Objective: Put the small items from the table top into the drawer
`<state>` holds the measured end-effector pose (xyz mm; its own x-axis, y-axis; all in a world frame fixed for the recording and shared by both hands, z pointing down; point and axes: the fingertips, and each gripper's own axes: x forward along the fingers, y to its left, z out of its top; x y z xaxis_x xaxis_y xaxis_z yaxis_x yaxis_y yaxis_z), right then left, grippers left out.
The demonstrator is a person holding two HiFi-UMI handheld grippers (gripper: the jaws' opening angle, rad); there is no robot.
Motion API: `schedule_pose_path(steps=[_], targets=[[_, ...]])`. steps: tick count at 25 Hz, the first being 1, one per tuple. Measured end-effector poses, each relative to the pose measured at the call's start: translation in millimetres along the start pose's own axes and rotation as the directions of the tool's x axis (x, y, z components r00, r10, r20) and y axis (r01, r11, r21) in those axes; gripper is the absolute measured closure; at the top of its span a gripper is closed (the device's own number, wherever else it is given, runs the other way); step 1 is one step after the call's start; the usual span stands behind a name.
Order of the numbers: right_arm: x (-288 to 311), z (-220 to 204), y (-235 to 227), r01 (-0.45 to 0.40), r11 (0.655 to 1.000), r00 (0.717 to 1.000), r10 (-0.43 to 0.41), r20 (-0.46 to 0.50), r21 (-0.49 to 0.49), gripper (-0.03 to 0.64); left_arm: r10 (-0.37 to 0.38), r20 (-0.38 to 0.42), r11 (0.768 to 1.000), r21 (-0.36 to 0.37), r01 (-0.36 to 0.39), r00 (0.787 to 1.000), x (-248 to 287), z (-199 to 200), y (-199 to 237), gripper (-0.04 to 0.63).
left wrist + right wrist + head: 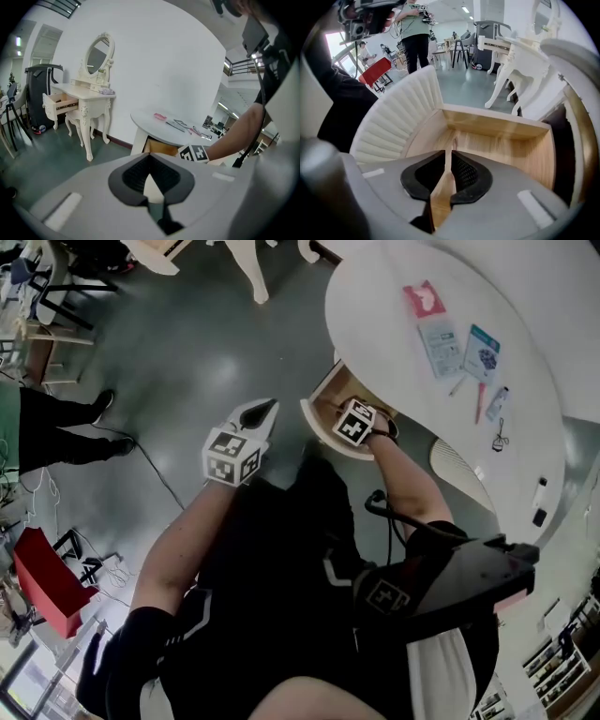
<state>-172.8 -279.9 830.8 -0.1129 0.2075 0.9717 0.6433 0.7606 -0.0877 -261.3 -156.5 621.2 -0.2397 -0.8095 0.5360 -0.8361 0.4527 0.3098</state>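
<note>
Small items lie on the round white table (375,296): a pink packet (424,298), two white-and-blue packets (439,343), a red pen (480,401), a small tube (497,401) and a metal clip (501,439). Under the table's edge the wooden drawer (323,432) stands pulled out. My right gripper (449,151) points down into the drawer (501,145), its marker cube (356,423) over the opening. Its jaws stand a narrow slit apart with only the drawer floor showing between them. My left gripper (265,409) hangs over the floor left of the drawer, empty, tips together (150,161).
A person in black trousers (56,427) stands at the far left beside a red object (47,582). A cable (155,470) runs across the grey floor. A white dressing table with an oval mirror (91,93) stands against the wall. White chair legs (253,273) are behind.
</note>
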Motion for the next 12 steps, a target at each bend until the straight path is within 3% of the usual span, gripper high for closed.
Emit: schedule_pose_path(steps=[8, 12], targets=[[-57, 25, 11, 0.078, 0.986, 0.992, -0.091, 0.09, 0.144, 0.614, -0.012, 0.054, 0.999, 0.031, 0.011, 0.998, -41, 33, 6, 0.595], [-87, 46, 13, 0.11, 0.956, 0.972, -0.16, 0.171, 0.271, 0.614, -0.057, 0.088, 0.993, 0.112, 0.047, 0.995, -53, 53, 9, 0.595]])
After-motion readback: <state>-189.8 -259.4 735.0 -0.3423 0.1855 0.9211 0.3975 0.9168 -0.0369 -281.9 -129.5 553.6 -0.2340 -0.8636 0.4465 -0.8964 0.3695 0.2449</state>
